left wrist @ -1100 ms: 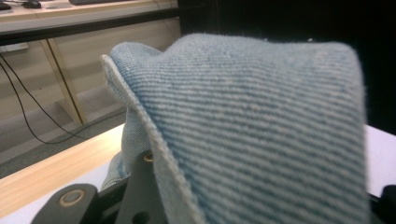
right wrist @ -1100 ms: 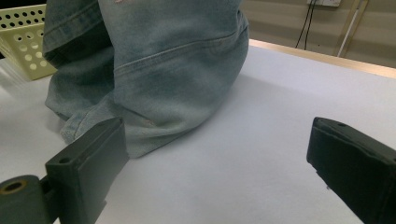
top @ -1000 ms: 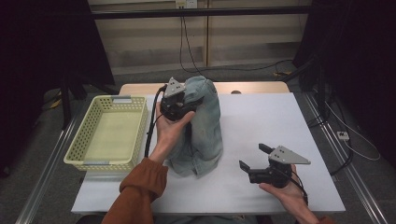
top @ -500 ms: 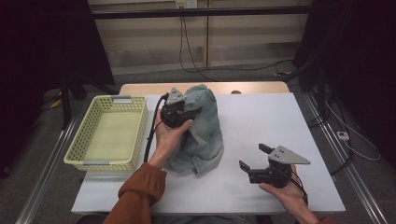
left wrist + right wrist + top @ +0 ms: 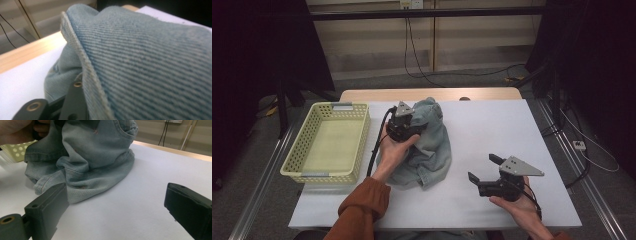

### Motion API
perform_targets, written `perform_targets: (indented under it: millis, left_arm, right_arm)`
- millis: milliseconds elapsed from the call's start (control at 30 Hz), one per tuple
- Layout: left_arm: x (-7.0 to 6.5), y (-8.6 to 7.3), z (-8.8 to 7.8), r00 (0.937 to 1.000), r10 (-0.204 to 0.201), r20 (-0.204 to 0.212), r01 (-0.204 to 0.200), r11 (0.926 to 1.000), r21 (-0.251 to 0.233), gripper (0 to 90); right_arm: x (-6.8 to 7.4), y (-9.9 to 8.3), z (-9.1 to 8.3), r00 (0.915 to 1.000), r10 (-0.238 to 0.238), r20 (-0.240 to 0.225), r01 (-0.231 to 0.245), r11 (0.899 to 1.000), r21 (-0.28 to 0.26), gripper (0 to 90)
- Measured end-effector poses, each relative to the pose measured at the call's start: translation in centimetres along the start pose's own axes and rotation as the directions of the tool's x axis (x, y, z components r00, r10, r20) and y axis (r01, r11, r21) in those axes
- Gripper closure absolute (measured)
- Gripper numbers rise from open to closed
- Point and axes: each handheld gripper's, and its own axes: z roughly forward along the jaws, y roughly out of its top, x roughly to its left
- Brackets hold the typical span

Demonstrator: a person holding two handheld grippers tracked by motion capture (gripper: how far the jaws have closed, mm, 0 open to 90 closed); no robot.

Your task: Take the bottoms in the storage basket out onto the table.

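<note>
One pair of denim jeans [image 5: 429, 145] is heaped mid-table, pinched by the left gripper [image 5: 404, 125], whose jaws have just been loosening; one yellow basket [image 5: 294, 157] stands left. Right gripper [image 5: 484, 172]: jaws apart. White tabletop [image 5: 492, 125], dim room.

Jeans [image 5: 430, 145]: faded ribbed denim cloth; basket [image 5: 301, 150]: perforated matt plastic; table [image 5: 492, 125]: smooth matt white.

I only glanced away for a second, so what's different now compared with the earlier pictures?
The left hand-held gripper has come down with the denim garment, whose raised bundle now slumps lower on the table. Its jaws have just been opening slightly, denim between them. The right hand-held gripper and yellow basket stayed put.
</note>
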Motion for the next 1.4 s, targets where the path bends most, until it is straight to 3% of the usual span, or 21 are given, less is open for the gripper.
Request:
perform_targets:
  millis: [433,567,933,1300,1333,1400]
  left_arm:
    - [-0.1,-1.3,1.6,0.9999,-0.007,0.010,0.006,0.9985,0.055,58.1]
    - [-0.2,-1.7,2.1,0.9994,-0.032,-0.016,0.033,0.9959,0.084,56.6]
    - [0.0,-2.7,3.0,0.9997,-0.020,0.014,0.018,0.9923,0.122,54.9]
    - [-0.5,-3.3,4.0,0.9999,0.010,0.008,-0.011,0.9898,0.142,50.9]
    - [-0.7,-3.3,4.2,0.9998,0.016,-0.013,-0.014,0.9899,0.141,50.2]
    - [-0.7,-3.5,4.5,0.9999,0.014,0.005,-0.015,0.9893,0.145,49.2]
  right_arm:
    - [0.1,0.0,0.0,1.0000,-0.003,0.000,0.003,1.000,0.003,5.2]
    - [0.0,0.0,0.0,1.0000,0.003,0.000,-0.003,1.000,0.001,5.3]
    - [0.0,0.0,0.1,1.0000,-0.003,0.000,0.003,1.000,0.004,5.3]
    - [-0.1,-0.1,0.1,1.0000,0.002,-0.001,-0.002,1.000,0.004,5.3]
    - [-0.1,-0.1,0.1,1.0000,0.002,0.000,-0.002,1.000,0.005,5.3]
    - [-0.2,-0.1,0.1,1.0000,0.004,-0.002,-0.004,1.000,0.005,5.3]
